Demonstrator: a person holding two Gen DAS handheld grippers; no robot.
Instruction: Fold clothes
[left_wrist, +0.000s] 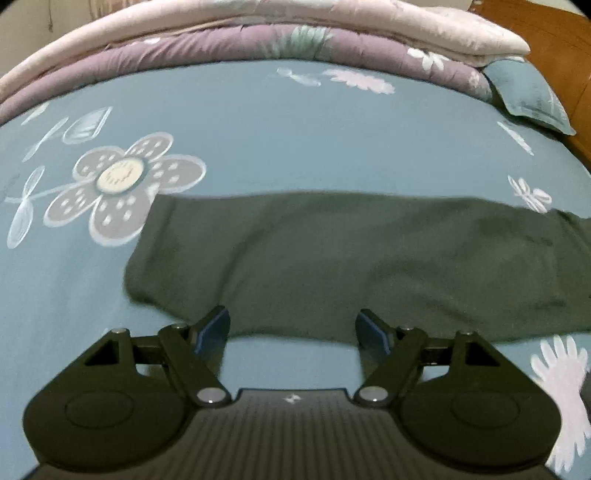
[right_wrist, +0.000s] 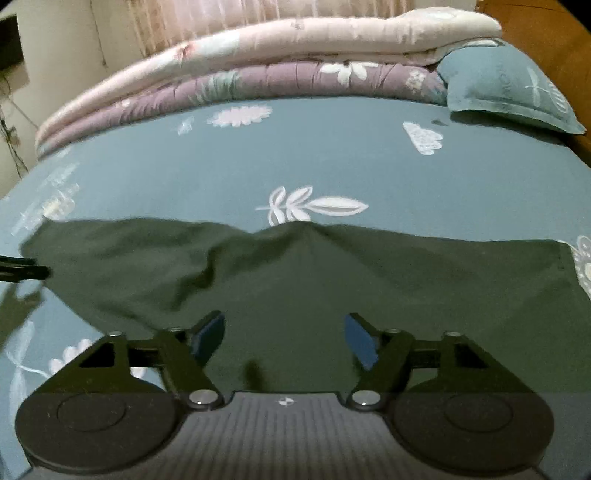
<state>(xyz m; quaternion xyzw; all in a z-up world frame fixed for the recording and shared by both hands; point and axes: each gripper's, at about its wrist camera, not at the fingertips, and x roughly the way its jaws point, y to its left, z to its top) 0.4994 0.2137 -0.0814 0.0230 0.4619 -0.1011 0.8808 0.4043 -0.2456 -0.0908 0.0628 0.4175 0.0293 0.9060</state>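
A dark green garment (left_wrist: 332, 258) lies flat across a blue flowered bed sheet (left_wrist: 258, 129). In the left wrist view its left end and near edge show. My left gripper (left_wrist: 291, 325) hovers over that near edge with its jaws wide apart and nothing between them. In the right wrist view the same garment (right_wrist: 332, 277) spreads wide, with a raised fold along its far edge. My right gripper (right_wrist: 284, 328) stands open over the cloth, pads clear of it. The tip of the other gripper (right_wrist: 22, 267) shows at the left edge.
Folded quilts, pink over purple (left_wrist: 258, 40) (right_wrist: 258, 59), are stacked along the far side of the bed. A blue pillow (right_wrist: 509, 88) lies at the far right beside a wooden headboard (left_wrist: 554, 44). A pale wall and curtain stand behind.
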